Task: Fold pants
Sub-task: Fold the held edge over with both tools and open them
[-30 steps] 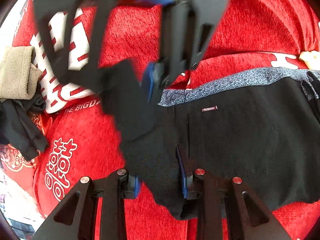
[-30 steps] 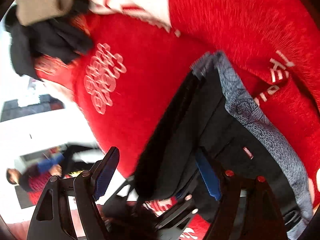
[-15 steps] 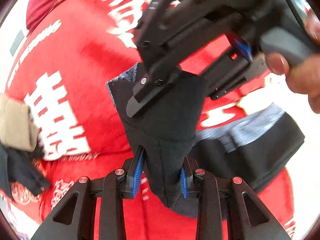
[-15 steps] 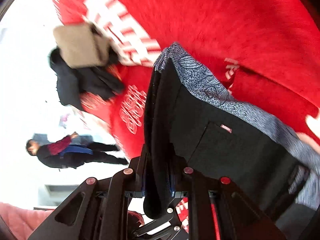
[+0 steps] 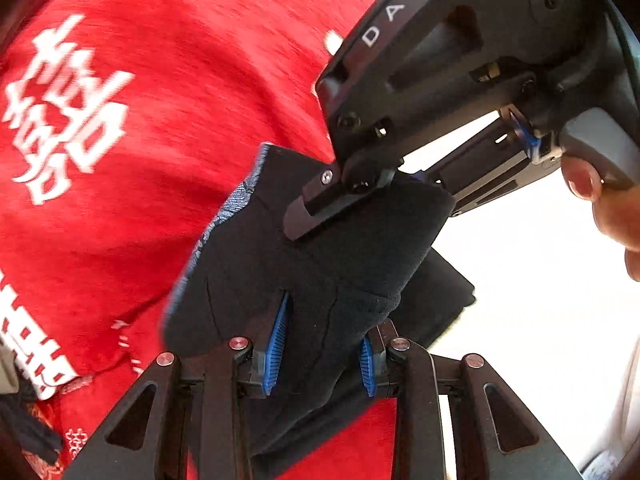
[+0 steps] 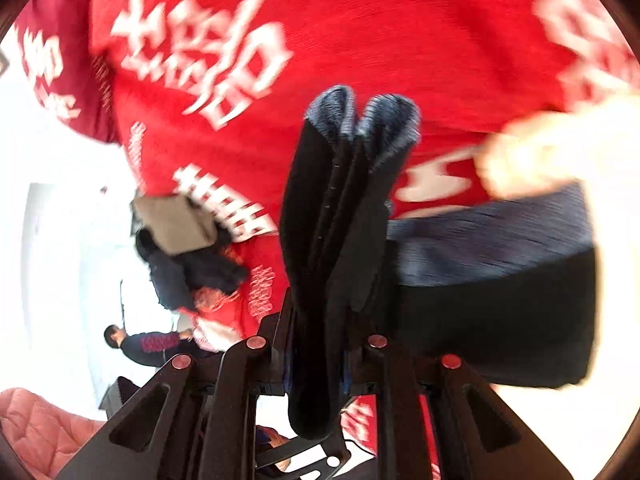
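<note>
Pants (image 5: 320, 264) lifted higher off red cloth (image 5: 160, 120), bunched between both claws, left claw (image 5: 320, 356) and right claw (image 6: 316, 344) clenched on them

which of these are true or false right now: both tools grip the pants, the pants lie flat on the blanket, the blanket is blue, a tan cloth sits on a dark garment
1. Both tools grip the pants. True: the left tool and the right tool are each shut on the black pants.
2. The pants lie flat on the blanket. False: they hang bunched between the tools.
3. The blanket is blue. False: the blanket is red with white characters.
4. A tan cloth sits on a dark garment. True: the tan cloth lies on the dark garment.
</note>
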A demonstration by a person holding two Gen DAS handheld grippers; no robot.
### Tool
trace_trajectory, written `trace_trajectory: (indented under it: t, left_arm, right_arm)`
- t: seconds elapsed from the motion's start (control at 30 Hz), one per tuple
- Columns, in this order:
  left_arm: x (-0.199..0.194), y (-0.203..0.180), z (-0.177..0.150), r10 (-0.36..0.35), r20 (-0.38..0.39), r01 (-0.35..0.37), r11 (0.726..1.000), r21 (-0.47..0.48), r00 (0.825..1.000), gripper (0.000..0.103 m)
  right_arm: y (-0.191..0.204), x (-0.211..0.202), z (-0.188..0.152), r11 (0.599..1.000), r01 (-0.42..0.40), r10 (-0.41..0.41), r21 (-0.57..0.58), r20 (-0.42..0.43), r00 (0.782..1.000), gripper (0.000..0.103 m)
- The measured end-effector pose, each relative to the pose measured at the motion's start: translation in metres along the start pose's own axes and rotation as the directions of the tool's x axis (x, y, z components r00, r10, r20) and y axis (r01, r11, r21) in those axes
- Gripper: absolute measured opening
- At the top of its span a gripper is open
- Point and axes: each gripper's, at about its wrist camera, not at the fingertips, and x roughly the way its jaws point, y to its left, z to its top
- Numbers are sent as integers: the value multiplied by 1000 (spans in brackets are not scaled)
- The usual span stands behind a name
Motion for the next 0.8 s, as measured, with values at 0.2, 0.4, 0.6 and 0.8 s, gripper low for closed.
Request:
trace_trajectory:
  t: [0.2,0.4,0.6,0.8]
  left_arm:
    - [41,-28,-11,-14,-118,21,998,58,993,40]
    - [14,4,-22,-78,-140,78,997,-2,987,71]
    - [4,88,-32,-41,-200,-3,976,-216,979,71]
    - [34,160,-61,24,-325,-160,902,-400,945,71]
  right_arm:
    - [-97,0,-10,988,93,-93,120,-5,996,18]
    - [-117,14,-25,979,150,-149,136,-19,989,19]
    - [-85,0,-32,930,367,-367,4,-25,930,24]
    - [-56,-17,-41,810,583,-581,-63,55,812,27]
